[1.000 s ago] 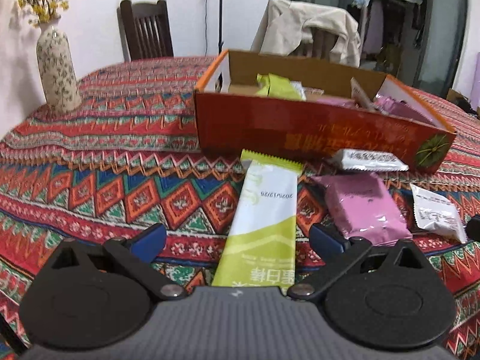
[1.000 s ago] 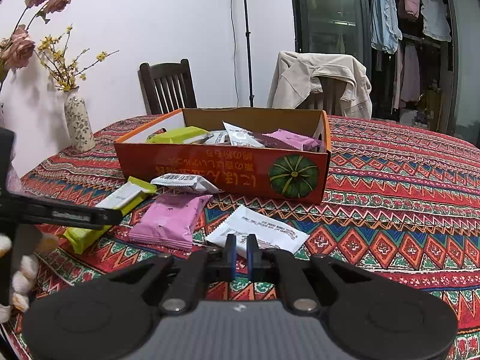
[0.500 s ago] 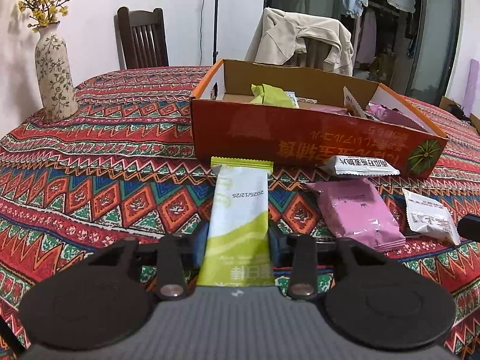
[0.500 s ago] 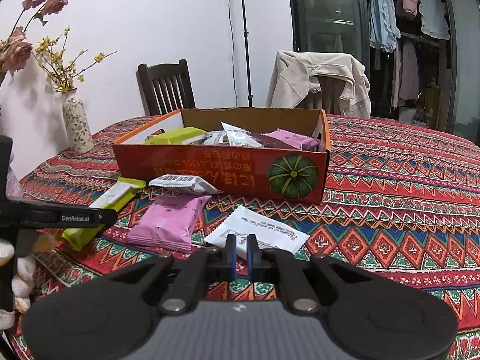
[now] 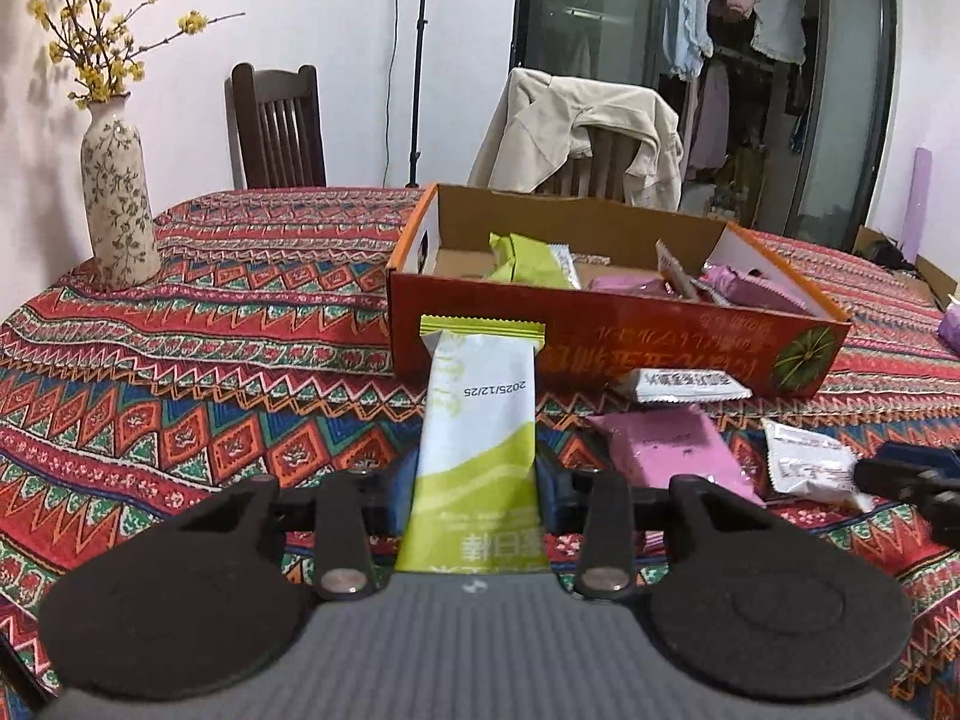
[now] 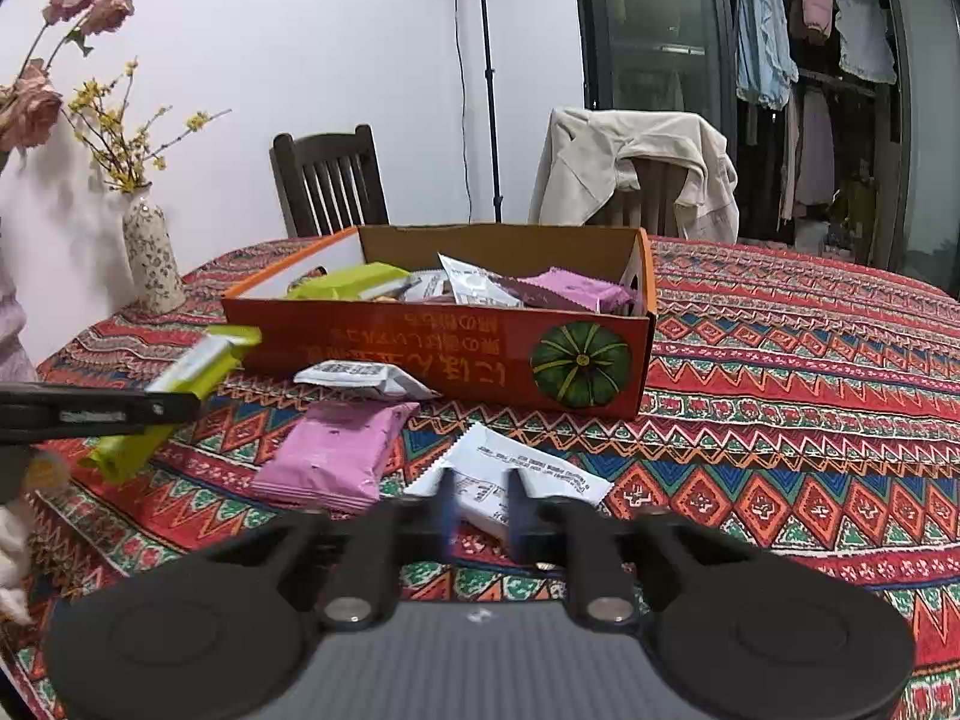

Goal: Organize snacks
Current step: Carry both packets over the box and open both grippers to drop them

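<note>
Lifted green bar (image 5: 477,456), lower end hidden

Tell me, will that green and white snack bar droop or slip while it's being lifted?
Probably not: the snack bar sticks out straight past the left gripper, so it seems fairly stiff. Its glossy wrapper could slide if pinched loosely.

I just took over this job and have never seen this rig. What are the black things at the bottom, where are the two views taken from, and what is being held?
They are two hand-held grippers, each with its own camera looking along its fingers. The left gripper is shut on a green snack bar. The right gripper is opening over a white packet, nothing gripped. A pink packet and another small white packet lie on the tablecloth before the orange box of snacks.
</note>
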